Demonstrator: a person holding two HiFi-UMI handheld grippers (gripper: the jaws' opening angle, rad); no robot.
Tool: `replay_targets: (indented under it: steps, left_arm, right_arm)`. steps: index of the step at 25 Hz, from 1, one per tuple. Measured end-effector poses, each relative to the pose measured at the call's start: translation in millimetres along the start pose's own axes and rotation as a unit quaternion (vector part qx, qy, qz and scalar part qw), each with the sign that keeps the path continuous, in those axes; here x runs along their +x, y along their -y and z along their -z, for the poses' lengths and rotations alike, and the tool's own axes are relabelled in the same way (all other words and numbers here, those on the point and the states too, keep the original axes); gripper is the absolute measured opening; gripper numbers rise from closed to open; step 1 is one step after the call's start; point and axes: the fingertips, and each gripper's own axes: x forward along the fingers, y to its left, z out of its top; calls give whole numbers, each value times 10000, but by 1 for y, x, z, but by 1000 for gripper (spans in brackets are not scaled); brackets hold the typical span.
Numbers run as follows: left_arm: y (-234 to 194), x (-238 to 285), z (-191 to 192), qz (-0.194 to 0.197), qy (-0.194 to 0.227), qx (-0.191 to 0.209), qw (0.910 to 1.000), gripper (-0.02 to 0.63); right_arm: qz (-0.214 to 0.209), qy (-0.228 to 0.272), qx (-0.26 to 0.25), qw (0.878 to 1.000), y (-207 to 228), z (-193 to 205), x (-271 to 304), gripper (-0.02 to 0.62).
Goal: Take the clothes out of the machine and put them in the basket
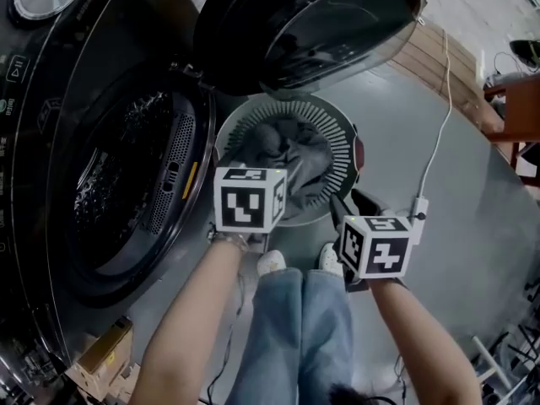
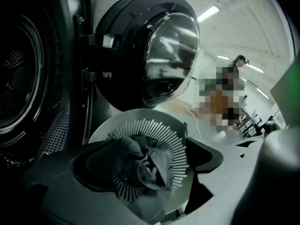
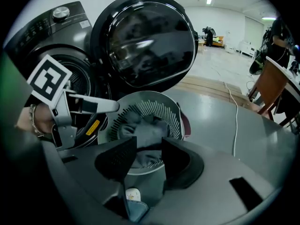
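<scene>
The machine [image 1: 51,99] is occupying the 9 o'clock side of the head view, its drum opening facing the floor [image 1: 456,192]. Its round door [image 1: 321,24] is standing swung open at 12 o'clock, overhanging the basket's far rim. The basket [image 1: 337,133], round and pale with slatted walls, is sitting on the floor just beside the machine's opening, directly at 12 o'clock from the person's legs [image 1: 287,327]. The clothes [image 1: 295,150], a crumpled grey heap, are lying inside the basket, filling its middle. No garment is showing in the visible part of the drum.

The left hand-held gripper [image 2: 154,163] is hanging over the basket's 7 o'clock rim, pointing steeply down. Its jaws are standing wide apart, and the pads are pressing on nothing; the heap is showing between them, lying in the basket below. The right hand-held gripper [image 3: 149,156] is hovering at the basket's 5 o'clock side, also angled down. Its jaws are standing a narrow gap apart and are gripping nothing; the basket and clothes are showing through the gap.

A white cable [image 1: 439,116] is running across the floor at 2 o'clock. Two pale shoes [image 1: 272,262] are standing at 6 o'clock from the basket, between the two hand-held grippers.
</scene>
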Motion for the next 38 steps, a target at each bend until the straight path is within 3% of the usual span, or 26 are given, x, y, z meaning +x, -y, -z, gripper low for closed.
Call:
replay_targets:
  steps: [6, 11, 14, 28, 38]
  left_arm:
    - [-48, -27, 56, -442, -475, -127, 9978, 436]
    - [-48, -50, 130, -387, -1091, -70, 9933, 436]
    - [-41, -61, 146, -423, -1172, 71, 9922, 436]
    - [6, -112, 79, -619, -252, 287, 9973, 430]
    - [81, -258, 43, -945, 195, -26, 9953, 426]
  right_arm:
    - [14, 78, 135, 9999, -4, 13, -10, 167]
    - [46, 2, 278, 9996, -11, 35, -18, 164]
    - [10, 13, 355, 9994, -18, 44, -24, 161]
    - [-258, 289, -97, 9992, -37, 36, -93, 160]
    - [-370, 488, 18, 9981, -60, 30, -254, 160]
